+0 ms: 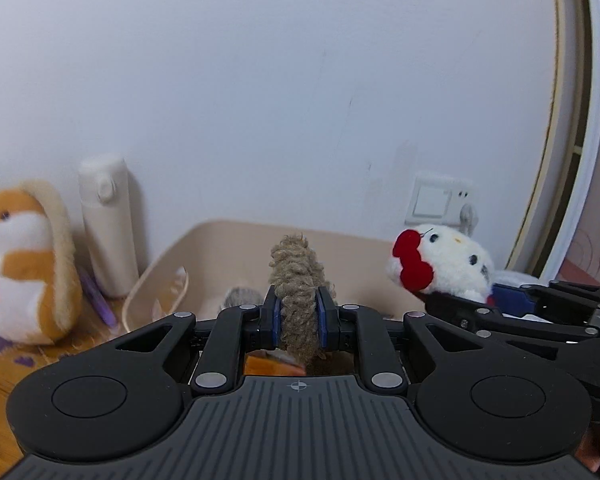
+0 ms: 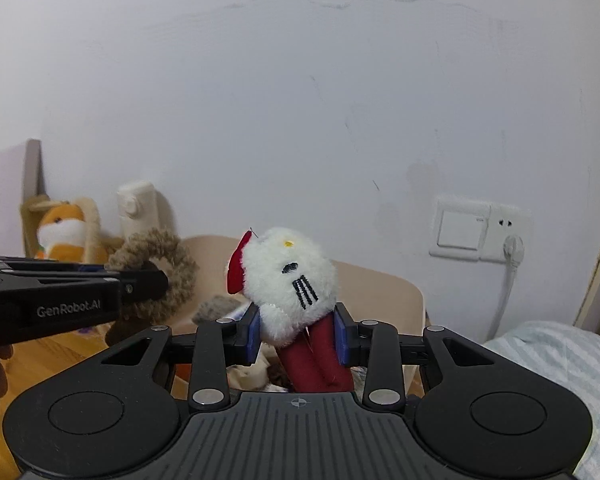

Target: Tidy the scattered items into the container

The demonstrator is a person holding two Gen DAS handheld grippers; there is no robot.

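Note:
My left gripper (image 1: 298, 320) is shut on a curly brown plush ring (image 1: 298, 280), held upright just in front of the beige bin (image 1: 236, 236). From the right wrist view the same brown ring (image 2: 168, 264) shows side-on in the left gripper (image 2: 148, 280), near the bin's (image 2: 380, 284) left side. My right gripper (image 2: 298, 330) is shut on a white cat plush with a red bow and red body (image 2: 292, 276), raised over the bin's near edge. That cat plush (image 1: 440, 264) also shows at the right of the left wrist view. Grey and pale items lie inside the bin.
An orange and white hamster plush (image 1: 24, 264) and a white flask (image 1: 108, 224) stand left of the bin on the wooden surface, by the wall. A wall switch and socket with a plugged cable (image 2: 480, 228) is at the right. Striped blue bedding (image 2: 560, 364) lies lower right.

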